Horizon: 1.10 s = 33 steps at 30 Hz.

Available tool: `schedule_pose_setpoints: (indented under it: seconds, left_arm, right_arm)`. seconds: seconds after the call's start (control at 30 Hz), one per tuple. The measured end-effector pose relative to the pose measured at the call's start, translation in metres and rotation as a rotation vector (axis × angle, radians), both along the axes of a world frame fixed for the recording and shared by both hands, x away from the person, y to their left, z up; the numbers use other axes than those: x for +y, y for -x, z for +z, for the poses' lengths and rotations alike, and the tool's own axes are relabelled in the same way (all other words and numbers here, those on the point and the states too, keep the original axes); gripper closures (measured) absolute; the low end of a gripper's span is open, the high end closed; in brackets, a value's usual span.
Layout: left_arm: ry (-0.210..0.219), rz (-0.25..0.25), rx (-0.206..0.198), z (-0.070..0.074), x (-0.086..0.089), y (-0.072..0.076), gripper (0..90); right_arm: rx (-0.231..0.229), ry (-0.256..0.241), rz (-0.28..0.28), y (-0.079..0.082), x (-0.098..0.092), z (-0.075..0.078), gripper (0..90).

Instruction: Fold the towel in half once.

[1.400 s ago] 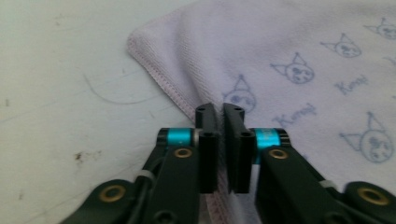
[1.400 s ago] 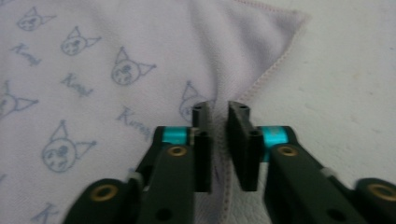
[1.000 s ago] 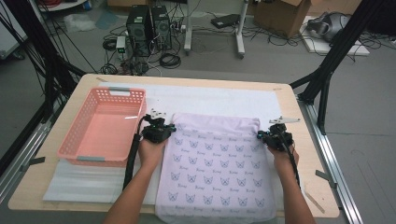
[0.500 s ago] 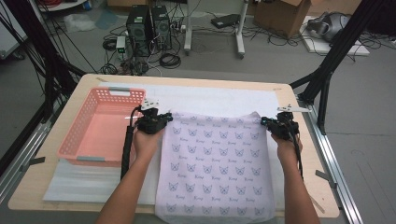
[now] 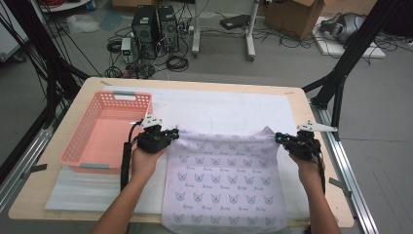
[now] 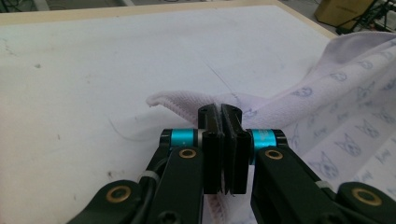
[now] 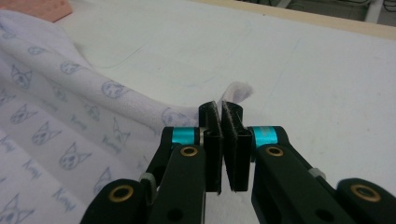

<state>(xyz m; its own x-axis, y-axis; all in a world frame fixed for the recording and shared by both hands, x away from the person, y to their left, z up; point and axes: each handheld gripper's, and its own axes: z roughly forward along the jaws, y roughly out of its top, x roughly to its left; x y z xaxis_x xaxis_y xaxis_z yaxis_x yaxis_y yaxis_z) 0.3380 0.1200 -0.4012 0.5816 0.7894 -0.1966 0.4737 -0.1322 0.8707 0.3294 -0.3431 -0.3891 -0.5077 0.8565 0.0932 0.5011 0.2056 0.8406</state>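
Two far corners of the cat-print towel (image 5: pixel 226 183) are in your grip, one per tool, and the edge between them is the relation that governs your next move. Your left gripper (image 5: pixel 171 135) sits just left of centre in the high view, jaws pressed together on the towel's upper-left corner; the left gripper view confirms the cloth pinched between the pads, with a small flap poking out beyond them. Your right gripper (image 5: pixel 281 139) sits at centre right of the frame, jaws likewise closed on the upper-right corner, as the right gripper view shows. The held edge runs left to right across the frame, sagging slightly in the middle, and appears lifted a little off the white mat (image 5: pixel 229 109). From that edge the towel's body trails toward the bottom of the frame, its lower hem hanging past the table's (image 5: pixel 195 84) near edge. The pink basket (image 5: pixel 83 141) lies at frame left, just beside your left hand. Judgement: both hands are equally placed, so a fold or lift should proceed evenly.
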Motion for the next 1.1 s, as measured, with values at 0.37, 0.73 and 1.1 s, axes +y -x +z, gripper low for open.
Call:
schedule_pose_setpoints:
  seconds: [0.37,0.73,1.1]
  left_arm:
    - [0.006,-0.061,0.007,-0.016,0.008,0.046,86.9]
    - [-0.002,-0.108,0.027,-0.03,0.013,0.083,86.4]
    - [0.039,-0.075,0.075,-0.039,0.011,0.083,50.4]
  right_arm:
    - [0.011,-0.009,0.024,0.047,-0.001,-0.013,86.9]
    - [0.031,-0.011,0.045,0.09,-0.005,-0.023,86.8]
    - [0.074,-0.003,-0.027,0.099,-0.007,-0.038,62.5]
